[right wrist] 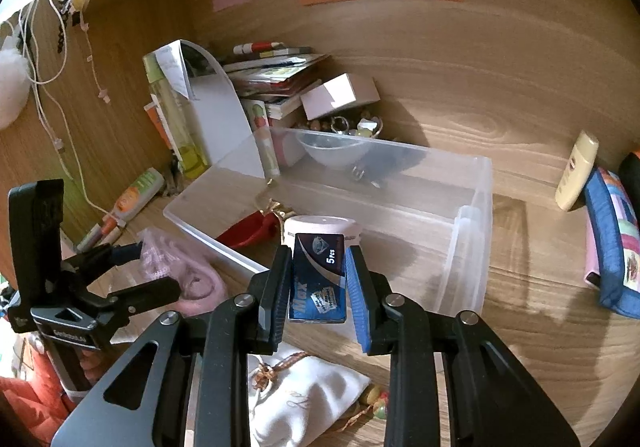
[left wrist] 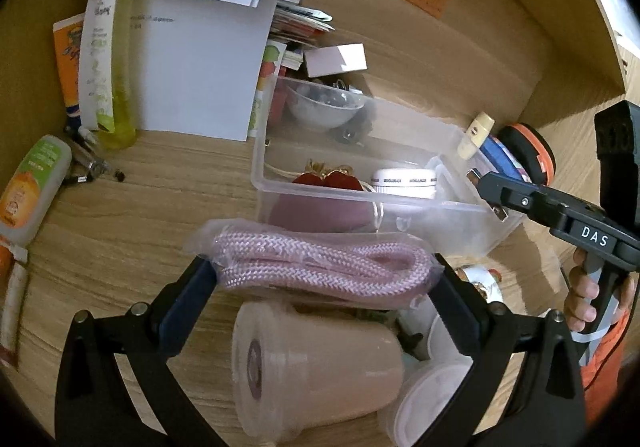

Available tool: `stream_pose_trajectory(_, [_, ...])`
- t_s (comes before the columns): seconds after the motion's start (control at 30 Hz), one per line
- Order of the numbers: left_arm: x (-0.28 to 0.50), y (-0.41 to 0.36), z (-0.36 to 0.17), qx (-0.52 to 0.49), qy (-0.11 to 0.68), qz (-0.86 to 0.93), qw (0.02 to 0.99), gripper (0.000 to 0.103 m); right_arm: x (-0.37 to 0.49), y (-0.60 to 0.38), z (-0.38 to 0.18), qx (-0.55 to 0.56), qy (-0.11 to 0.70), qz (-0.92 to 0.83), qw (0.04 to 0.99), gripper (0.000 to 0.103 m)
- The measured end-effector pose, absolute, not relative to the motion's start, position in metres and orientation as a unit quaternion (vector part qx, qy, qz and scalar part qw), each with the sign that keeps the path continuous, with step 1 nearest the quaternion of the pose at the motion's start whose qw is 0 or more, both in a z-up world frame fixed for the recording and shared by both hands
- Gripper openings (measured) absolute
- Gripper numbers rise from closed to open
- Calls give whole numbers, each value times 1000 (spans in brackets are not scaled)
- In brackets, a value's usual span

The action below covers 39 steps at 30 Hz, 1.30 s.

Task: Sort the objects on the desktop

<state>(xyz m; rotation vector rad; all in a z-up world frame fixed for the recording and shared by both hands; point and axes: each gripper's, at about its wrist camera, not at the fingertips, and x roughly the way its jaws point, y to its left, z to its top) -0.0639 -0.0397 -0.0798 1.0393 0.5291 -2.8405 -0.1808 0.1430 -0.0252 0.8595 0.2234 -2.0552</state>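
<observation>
Left gripper (left wrist: 326, 275) fingers clamp the slippery bagged rope (left wrist: 320, 267); right gripper (right wrist: 318, 279) fingers pinch a small box (right wrist: 318, 279) that could twist free above the bin (right wrist: 472, 215).

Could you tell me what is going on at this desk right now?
A person is sorting desk clutter with a handheld gripper in each hand. The left gripper has its jaws closed on a bagged coil of pink rope, held just in front of the clear plastic bin. The right gripper grips a small blue box near the bin's front edge. The bin already holds a red ornament and a white jar; neither held item is in it yet.
</observation>
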Motion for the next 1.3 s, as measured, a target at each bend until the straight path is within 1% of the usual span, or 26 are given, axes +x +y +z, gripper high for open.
stream_pose_trajectory(0.3, [-80, -41, -74, 353, 148, -923, 40, 103, -186, 141, -26, 343, 100, -830, 427, 25])
stream_pose_trajectory(0.5, [-81, -50, -75, 360, 164, -918, 25, 103, -206, 136, -34, 360, 115, -833, 403, 25])
stream_pose_trajectory(0.63, [-77, -60, -77, 355, 189, -915, 12, 102, -213, 135, -40, 370, 112, -832, 399, 25])
stream_pose_trajectory(0.73, [-73, -66, -77, 347, 205, -915, 10, 101, -213, 135, -42, 373, 115, -830, 398, 25])
stream_pose_trajectory(0.87, [-64, -72, -73, 331, 213, -919, 21, 96, -212, 133, -42, 371, 119, -830, 399, 25])
stream_pose_trajectory(0.97, [-58, -78, -70, 324, 218, -920, 30, 95, -211, 133, -41, 370, 122, -830, 400, 25])
stream_pose_trajectory(1.03, [-55, -82, -69, 322, 222, -920, 33, 95, -210, 134, -39, 370, 119, -830, 400, 30])
stream_pose_trajectory(1.1, [-49, -85, -67, 316, 223, -921, 37, 95, -208, 137, -36, 365, 113, -832, 401, 42])
stream_pose_trajectory(1.3, [-37, -84, -49, 287, 215, -933, 43, 95, -185, 144, -20, 333, 121, -839, 413, 47])
